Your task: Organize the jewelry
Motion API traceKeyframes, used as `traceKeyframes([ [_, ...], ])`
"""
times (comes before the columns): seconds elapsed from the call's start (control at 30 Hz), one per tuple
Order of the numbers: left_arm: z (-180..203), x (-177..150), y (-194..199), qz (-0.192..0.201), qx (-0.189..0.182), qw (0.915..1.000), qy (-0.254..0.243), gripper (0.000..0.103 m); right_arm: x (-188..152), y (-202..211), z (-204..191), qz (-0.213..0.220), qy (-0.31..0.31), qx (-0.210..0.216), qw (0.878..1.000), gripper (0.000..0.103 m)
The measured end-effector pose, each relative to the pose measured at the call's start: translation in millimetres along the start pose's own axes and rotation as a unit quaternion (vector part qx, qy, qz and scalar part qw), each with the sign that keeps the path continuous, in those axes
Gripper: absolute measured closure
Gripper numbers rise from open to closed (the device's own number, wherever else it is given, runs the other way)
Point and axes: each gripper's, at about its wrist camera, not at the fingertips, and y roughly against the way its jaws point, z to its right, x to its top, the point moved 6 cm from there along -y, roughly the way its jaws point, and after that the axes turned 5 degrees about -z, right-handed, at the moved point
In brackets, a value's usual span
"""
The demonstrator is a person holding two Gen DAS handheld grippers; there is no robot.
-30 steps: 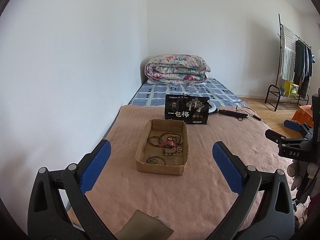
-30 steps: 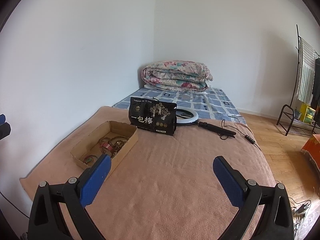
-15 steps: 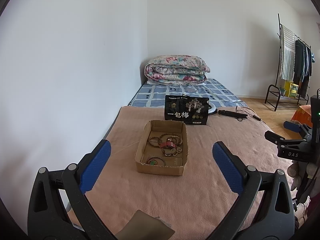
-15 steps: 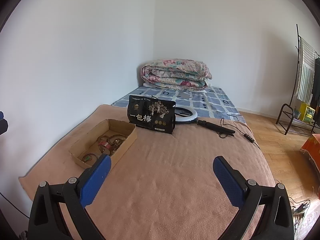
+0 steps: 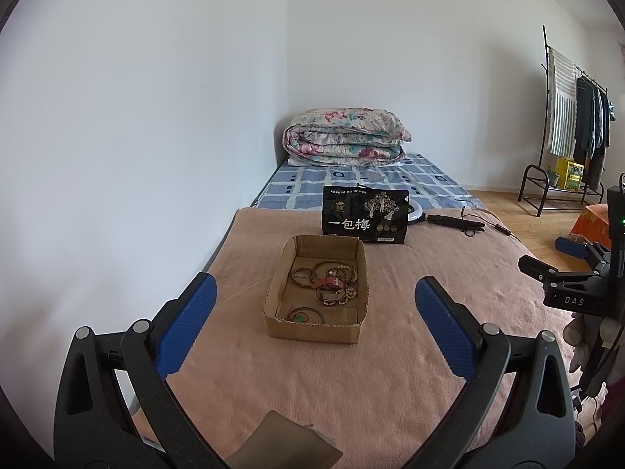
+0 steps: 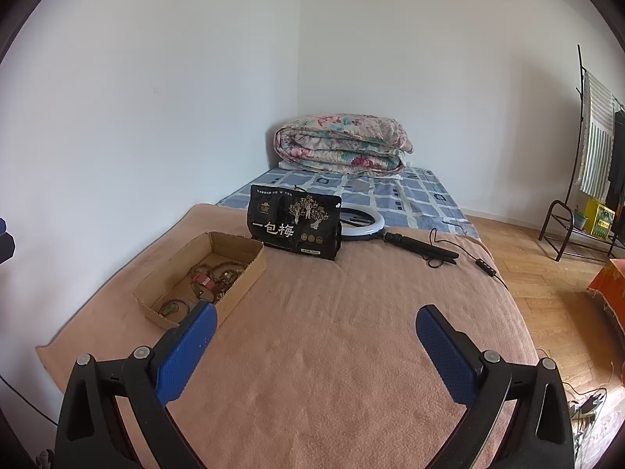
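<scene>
An open cardboard box (image 5: 273,293) sits on the pink blanket and holds bead strings (image 5: 302,273), a red bracelet (image 5: 328,282) and a thin bangle (image 5: 300,314). It also shows in the right wrist view (image 6: 250,269), at the left. My left gripper (image 5: 314,322) is open and empty, held above the blanket just short of the box. My right gripper (image 6: 314,342) is open and empty, over bare blanket to the right of the box. The right gripper's body shows at the right edge of the left wrist view (image 5: 574,293).
A black printed pouch (image 5: 365,215) stands behind the box. A ring light with handle and cable (image 6: 390,232) lies behind it. A folded floral quilt (image 5: 343,136) lies at the bed's head. A white wall runs along the left. A clothes rack (image 5: 574,125) stands far right.
Both grippers have drifted slightly; the view has shifted a little so the box sits marginally farther off. Both stay open and empty.
</scene>
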Motion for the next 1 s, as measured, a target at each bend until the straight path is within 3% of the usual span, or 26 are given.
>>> traceKeyframes([
  [1.0,1.5,-0.1,-0.9,-0.001,-0.002,1.0,-0.003,0.0,-4.5,-5.8,4.1,-0.009,-0.009,0.0,1.0,0.0],
])
